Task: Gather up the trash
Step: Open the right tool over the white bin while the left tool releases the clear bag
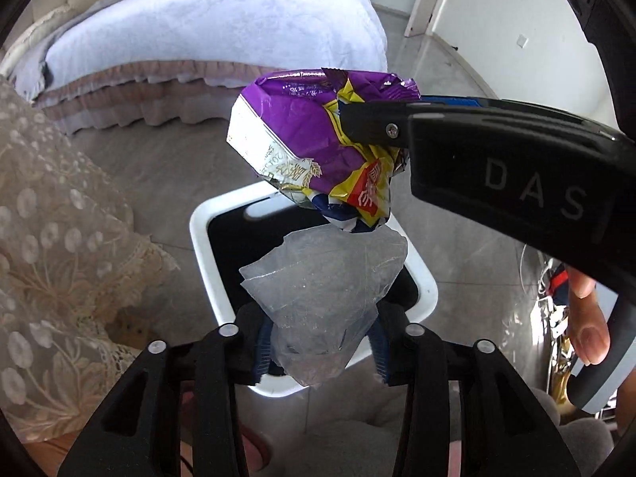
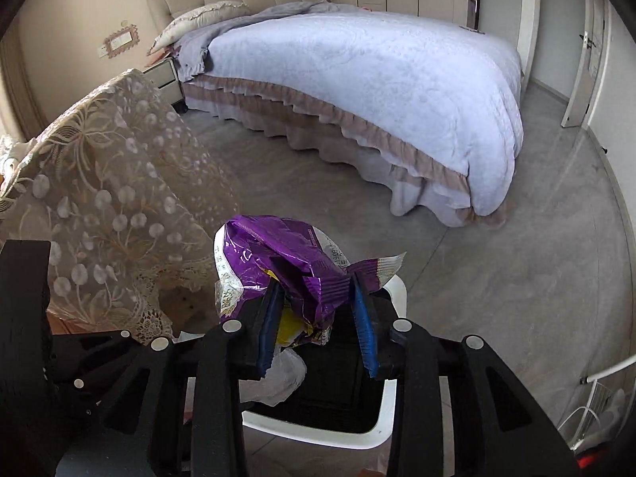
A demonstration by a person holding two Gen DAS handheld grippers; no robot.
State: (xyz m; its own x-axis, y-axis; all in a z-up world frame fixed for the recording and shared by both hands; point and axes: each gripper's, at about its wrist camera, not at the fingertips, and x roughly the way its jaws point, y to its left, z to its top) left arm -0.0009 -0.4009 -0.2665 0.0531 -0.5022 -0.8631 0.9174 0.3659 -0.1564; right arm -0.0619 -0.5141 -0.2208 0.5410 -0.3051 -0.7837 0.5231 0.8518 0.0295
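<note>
**Two hand-held grippers holding trash over a bin**

Left wrist view: the left hand-held gripper [image 1: 318,353] grips a crumpled clear plastic bag [image 1: 322,278], its blue-padded fingers [image 1: 263,351] pressed against the bag's lower part. The bag stands up between the fingers, directly above the white bin [image 1: 198,246], whose opening is lined in black. The right hand-held gripper [image 1: 373,123] enters from the right, and its black finger lies across a purple wrapper [image 1: 294,135] printed with yellow, red and white panels. The wrapper hangs above the bin's far edge, and its lowest corner touches or overlaps the top of the plastic bag; which of the two cannot be told. A person's fingers [image 1: 588,318] wrap the right device's handle at the right edge.

Right wrist view: the right hand-held gripper [image 2: 318,314] pinches the wrapper [image 2: 286,270] between its blue pads [image 2: 363,330], the jaws held partly apart by the bunched foil. The bin [image 2: 387,409] lies beneath, and the plastic bag [image 2: 284,377] shows below the left pad. A lace cloth [image 2: 111,198] drapes a bench at left, near the bin. A bed [image 2: 357,79] with a pale quilt and ruffled skirt stands well apart on the grey floor [image 2: 497,298].
</note>
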